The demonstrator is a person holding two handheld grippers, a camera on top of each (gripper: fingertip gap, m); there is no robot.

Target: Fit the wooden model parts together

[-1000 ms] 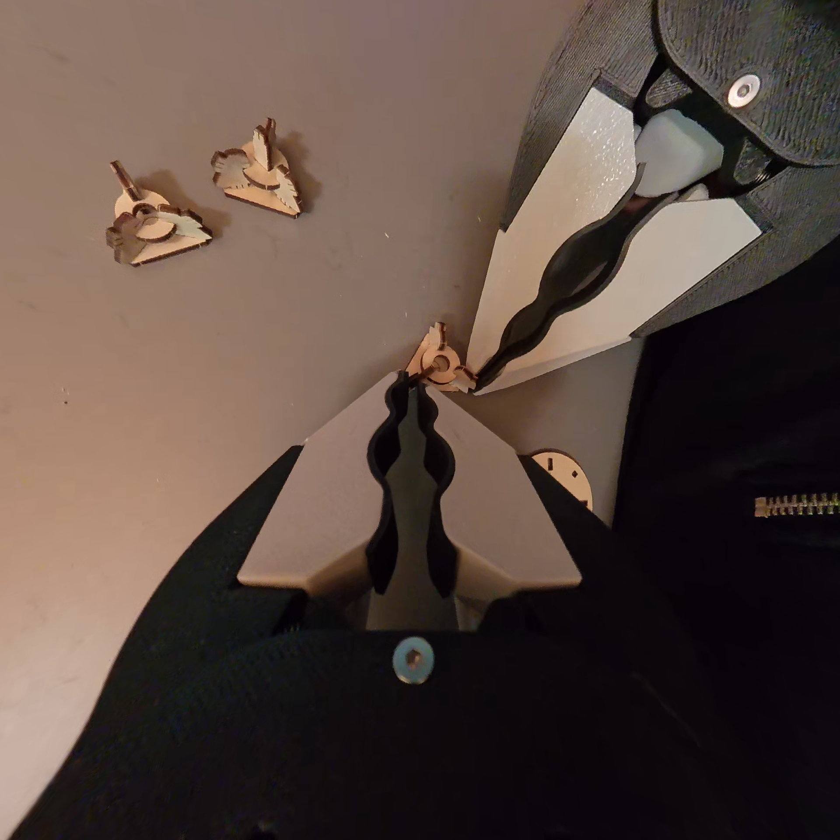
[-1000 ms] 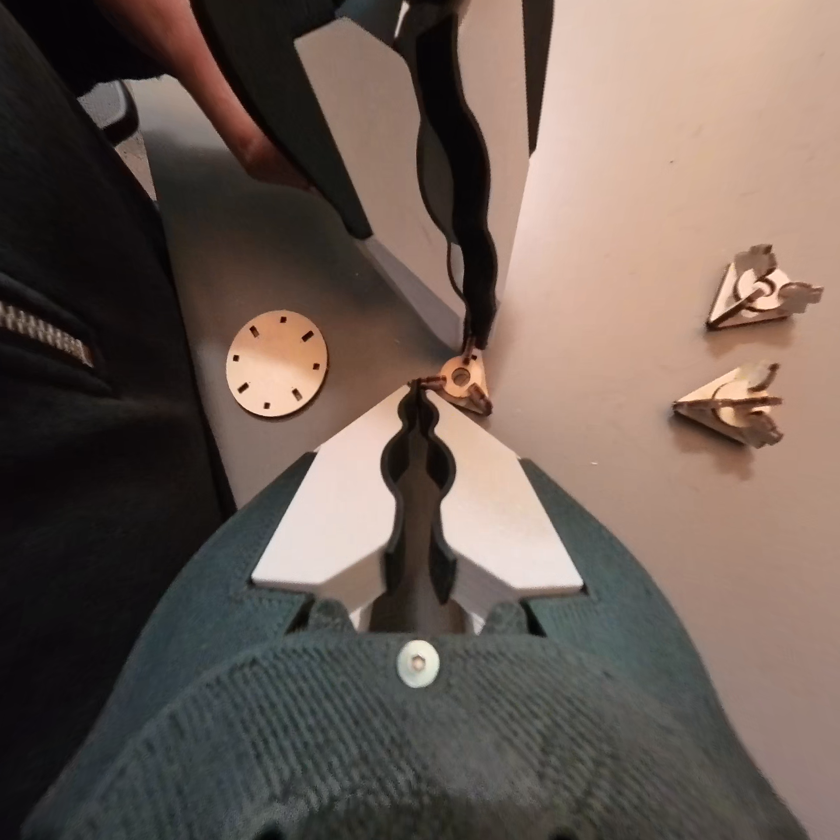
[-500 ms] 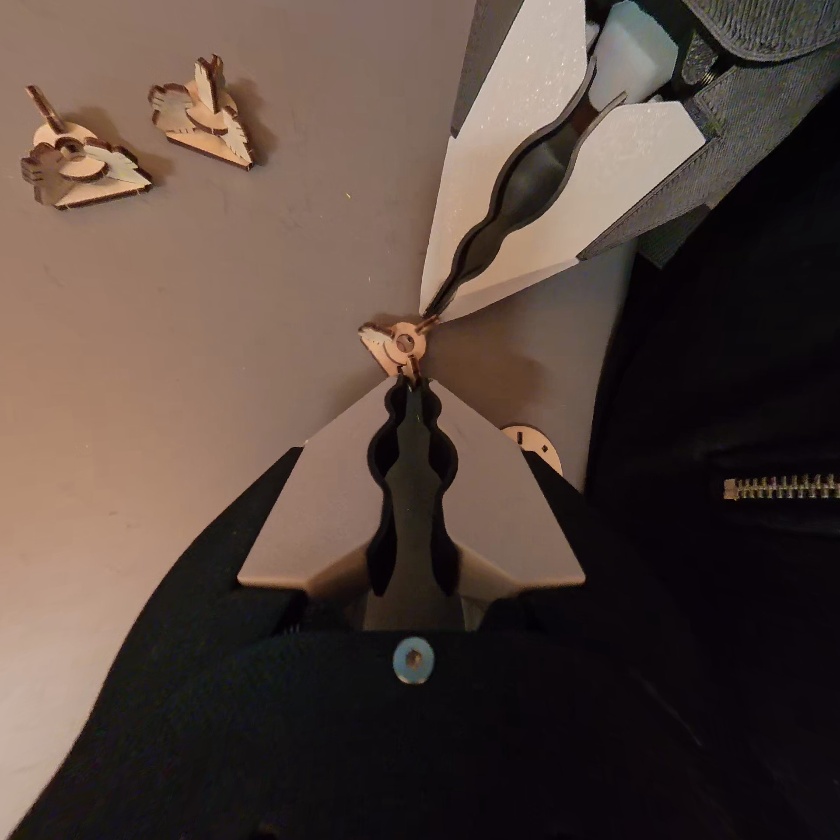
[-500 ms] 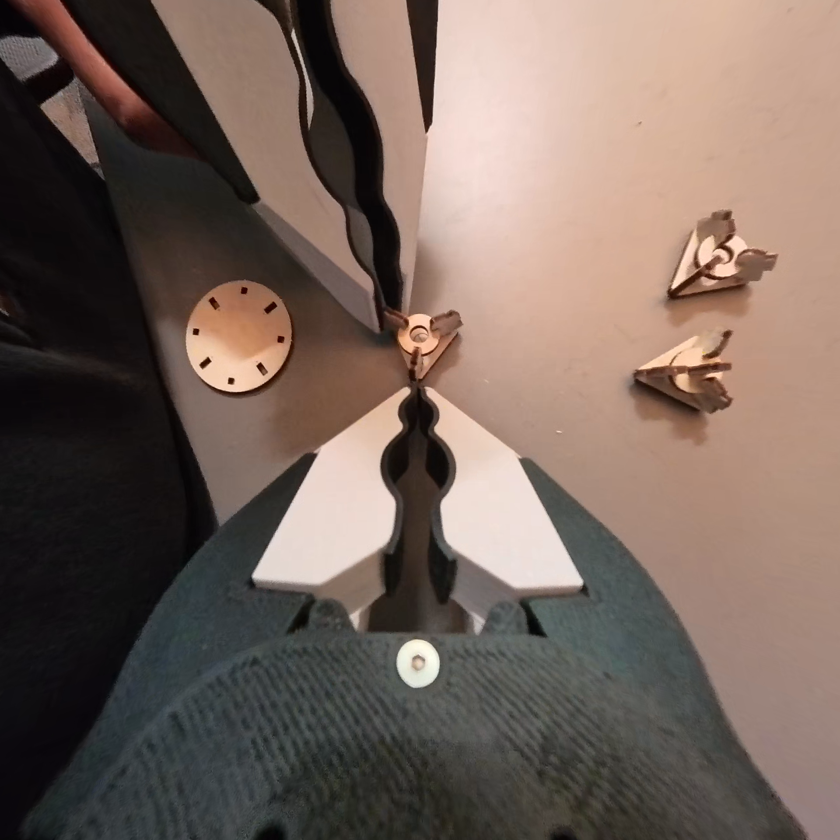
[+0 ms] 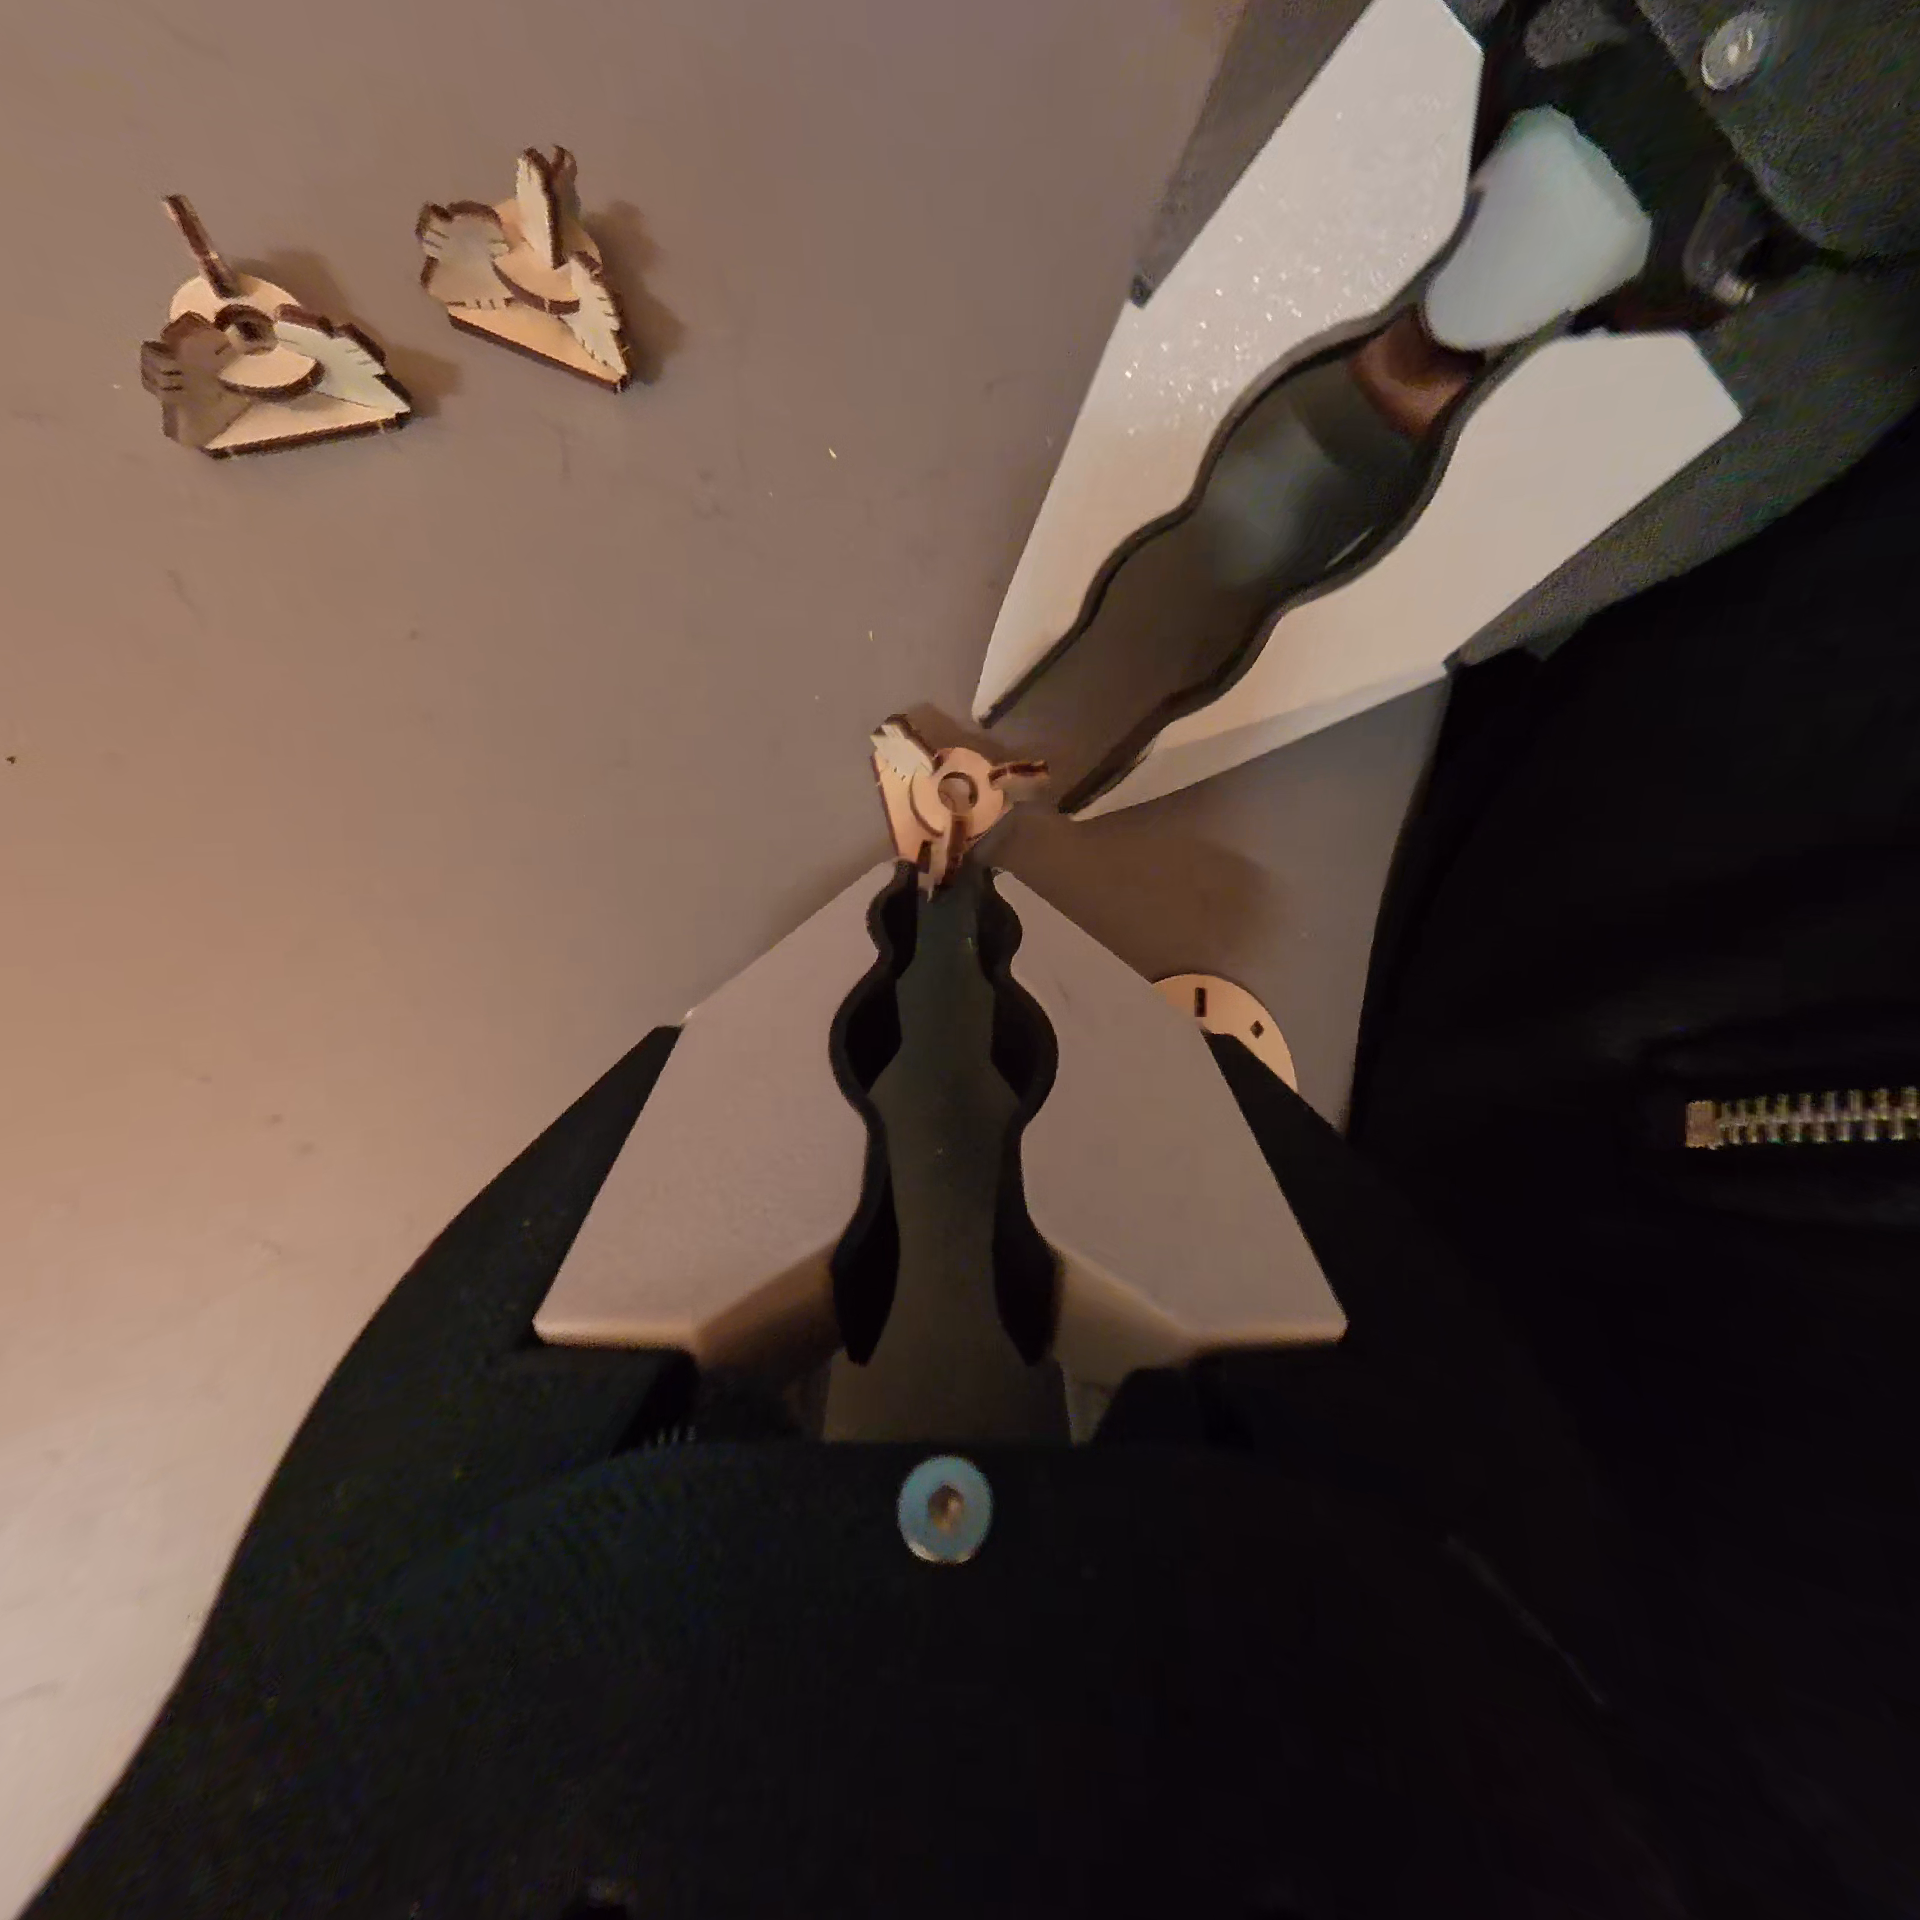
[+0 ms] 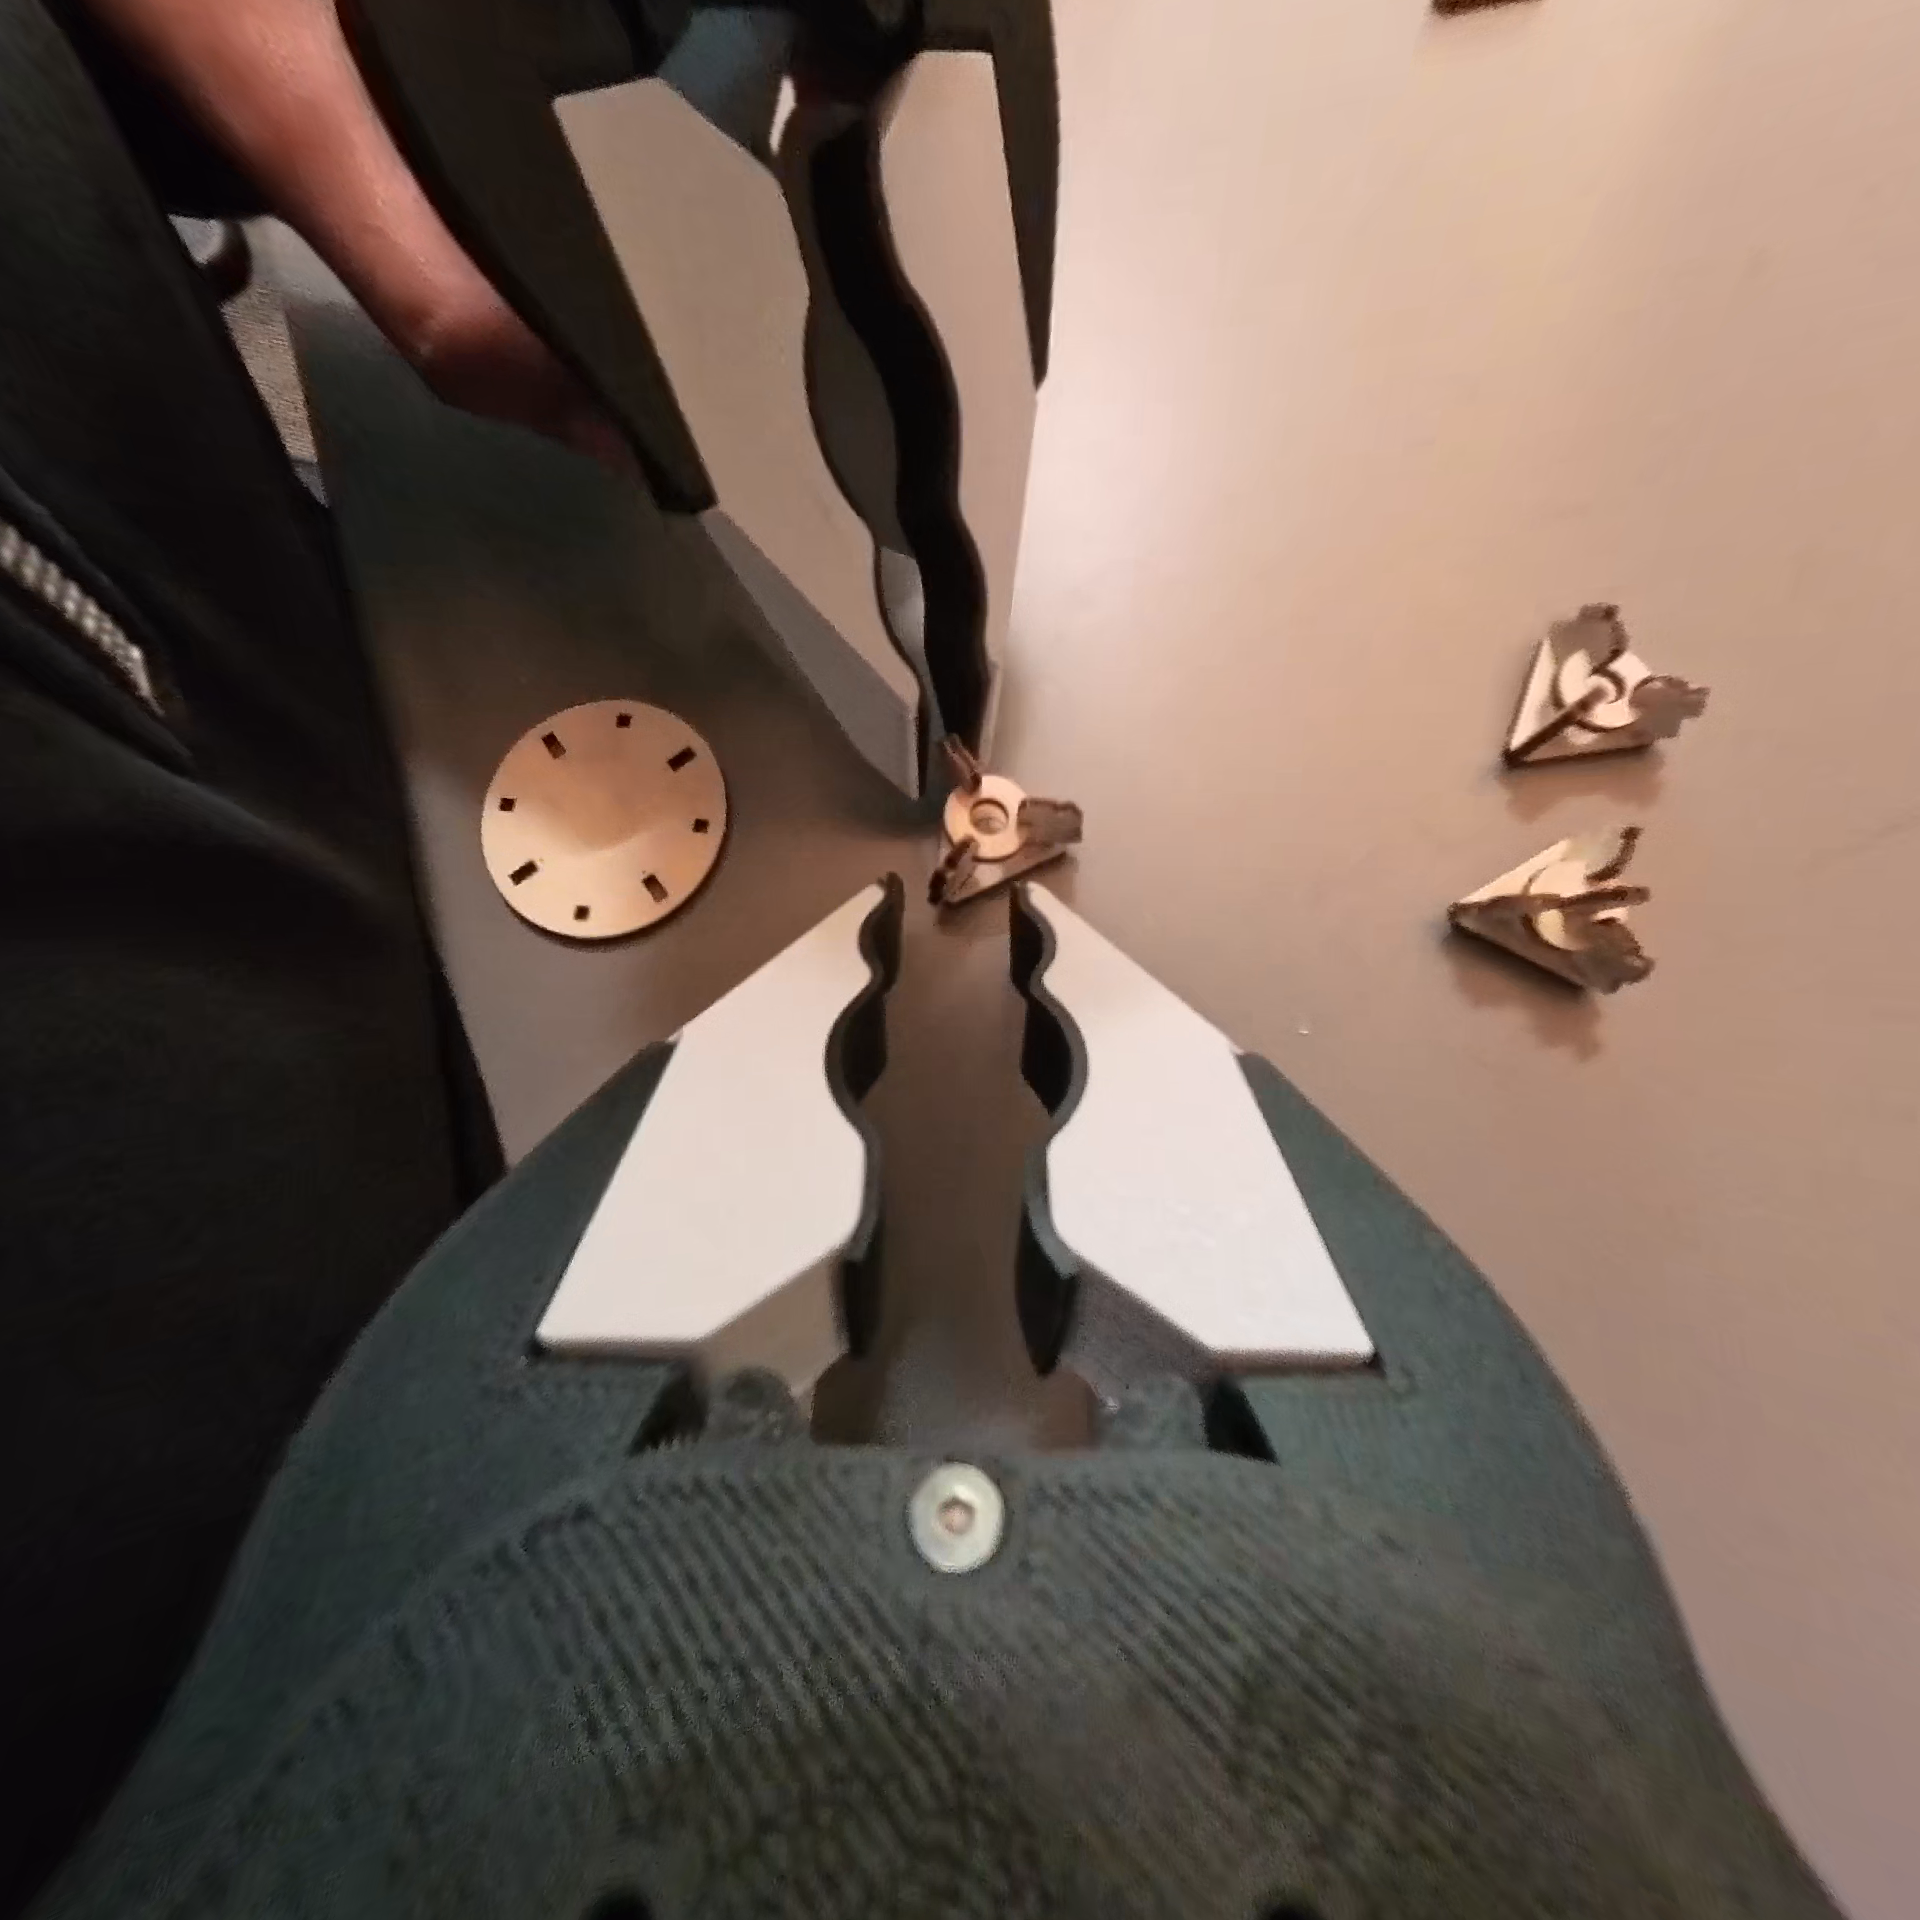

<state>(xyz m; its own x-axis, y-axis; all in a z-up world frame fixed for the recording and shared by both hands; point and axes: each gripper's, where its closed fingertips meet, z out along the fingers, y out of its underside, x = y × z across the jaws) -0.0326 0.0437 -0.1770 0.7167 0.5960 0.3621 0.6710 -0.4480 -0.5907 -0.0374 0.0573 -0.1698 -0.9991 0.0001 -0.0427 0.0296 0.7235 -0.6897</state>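
My left gripper [image 5: 943,883] sits at the small triangular laser-cut wooden assembly [image 5: 940,800] on the grey table [image 5: 520,727]. One thin upright fin of that piece reaches in between my fingertips, and the jaws stand only a little apart. The left view is soft at the tips, so I cannot tell whether the pads are actually pressing the fin or merely flanking it.

My right gripper [image 6: 951,914] is just short of the same wooden piece [image 6: 992,836]. Its fingers are clearly apart, with bare table showing between them, and nothing is in the grasp. The piece rests on the table in front of the tips, not between the pads.

To the left in the right wrist view lies a flat round wooden disc with small rectangular slots [image 6: 605,823], near the edge of a black zipped jacket [image 6: 156,831]. Two more triangular wooden assemblies [image 5: 275,358] [image 5: 530,275] lie side by side, well apart from both grippers. A person's hand [image 6: 457,312] grips the left tool's handle.
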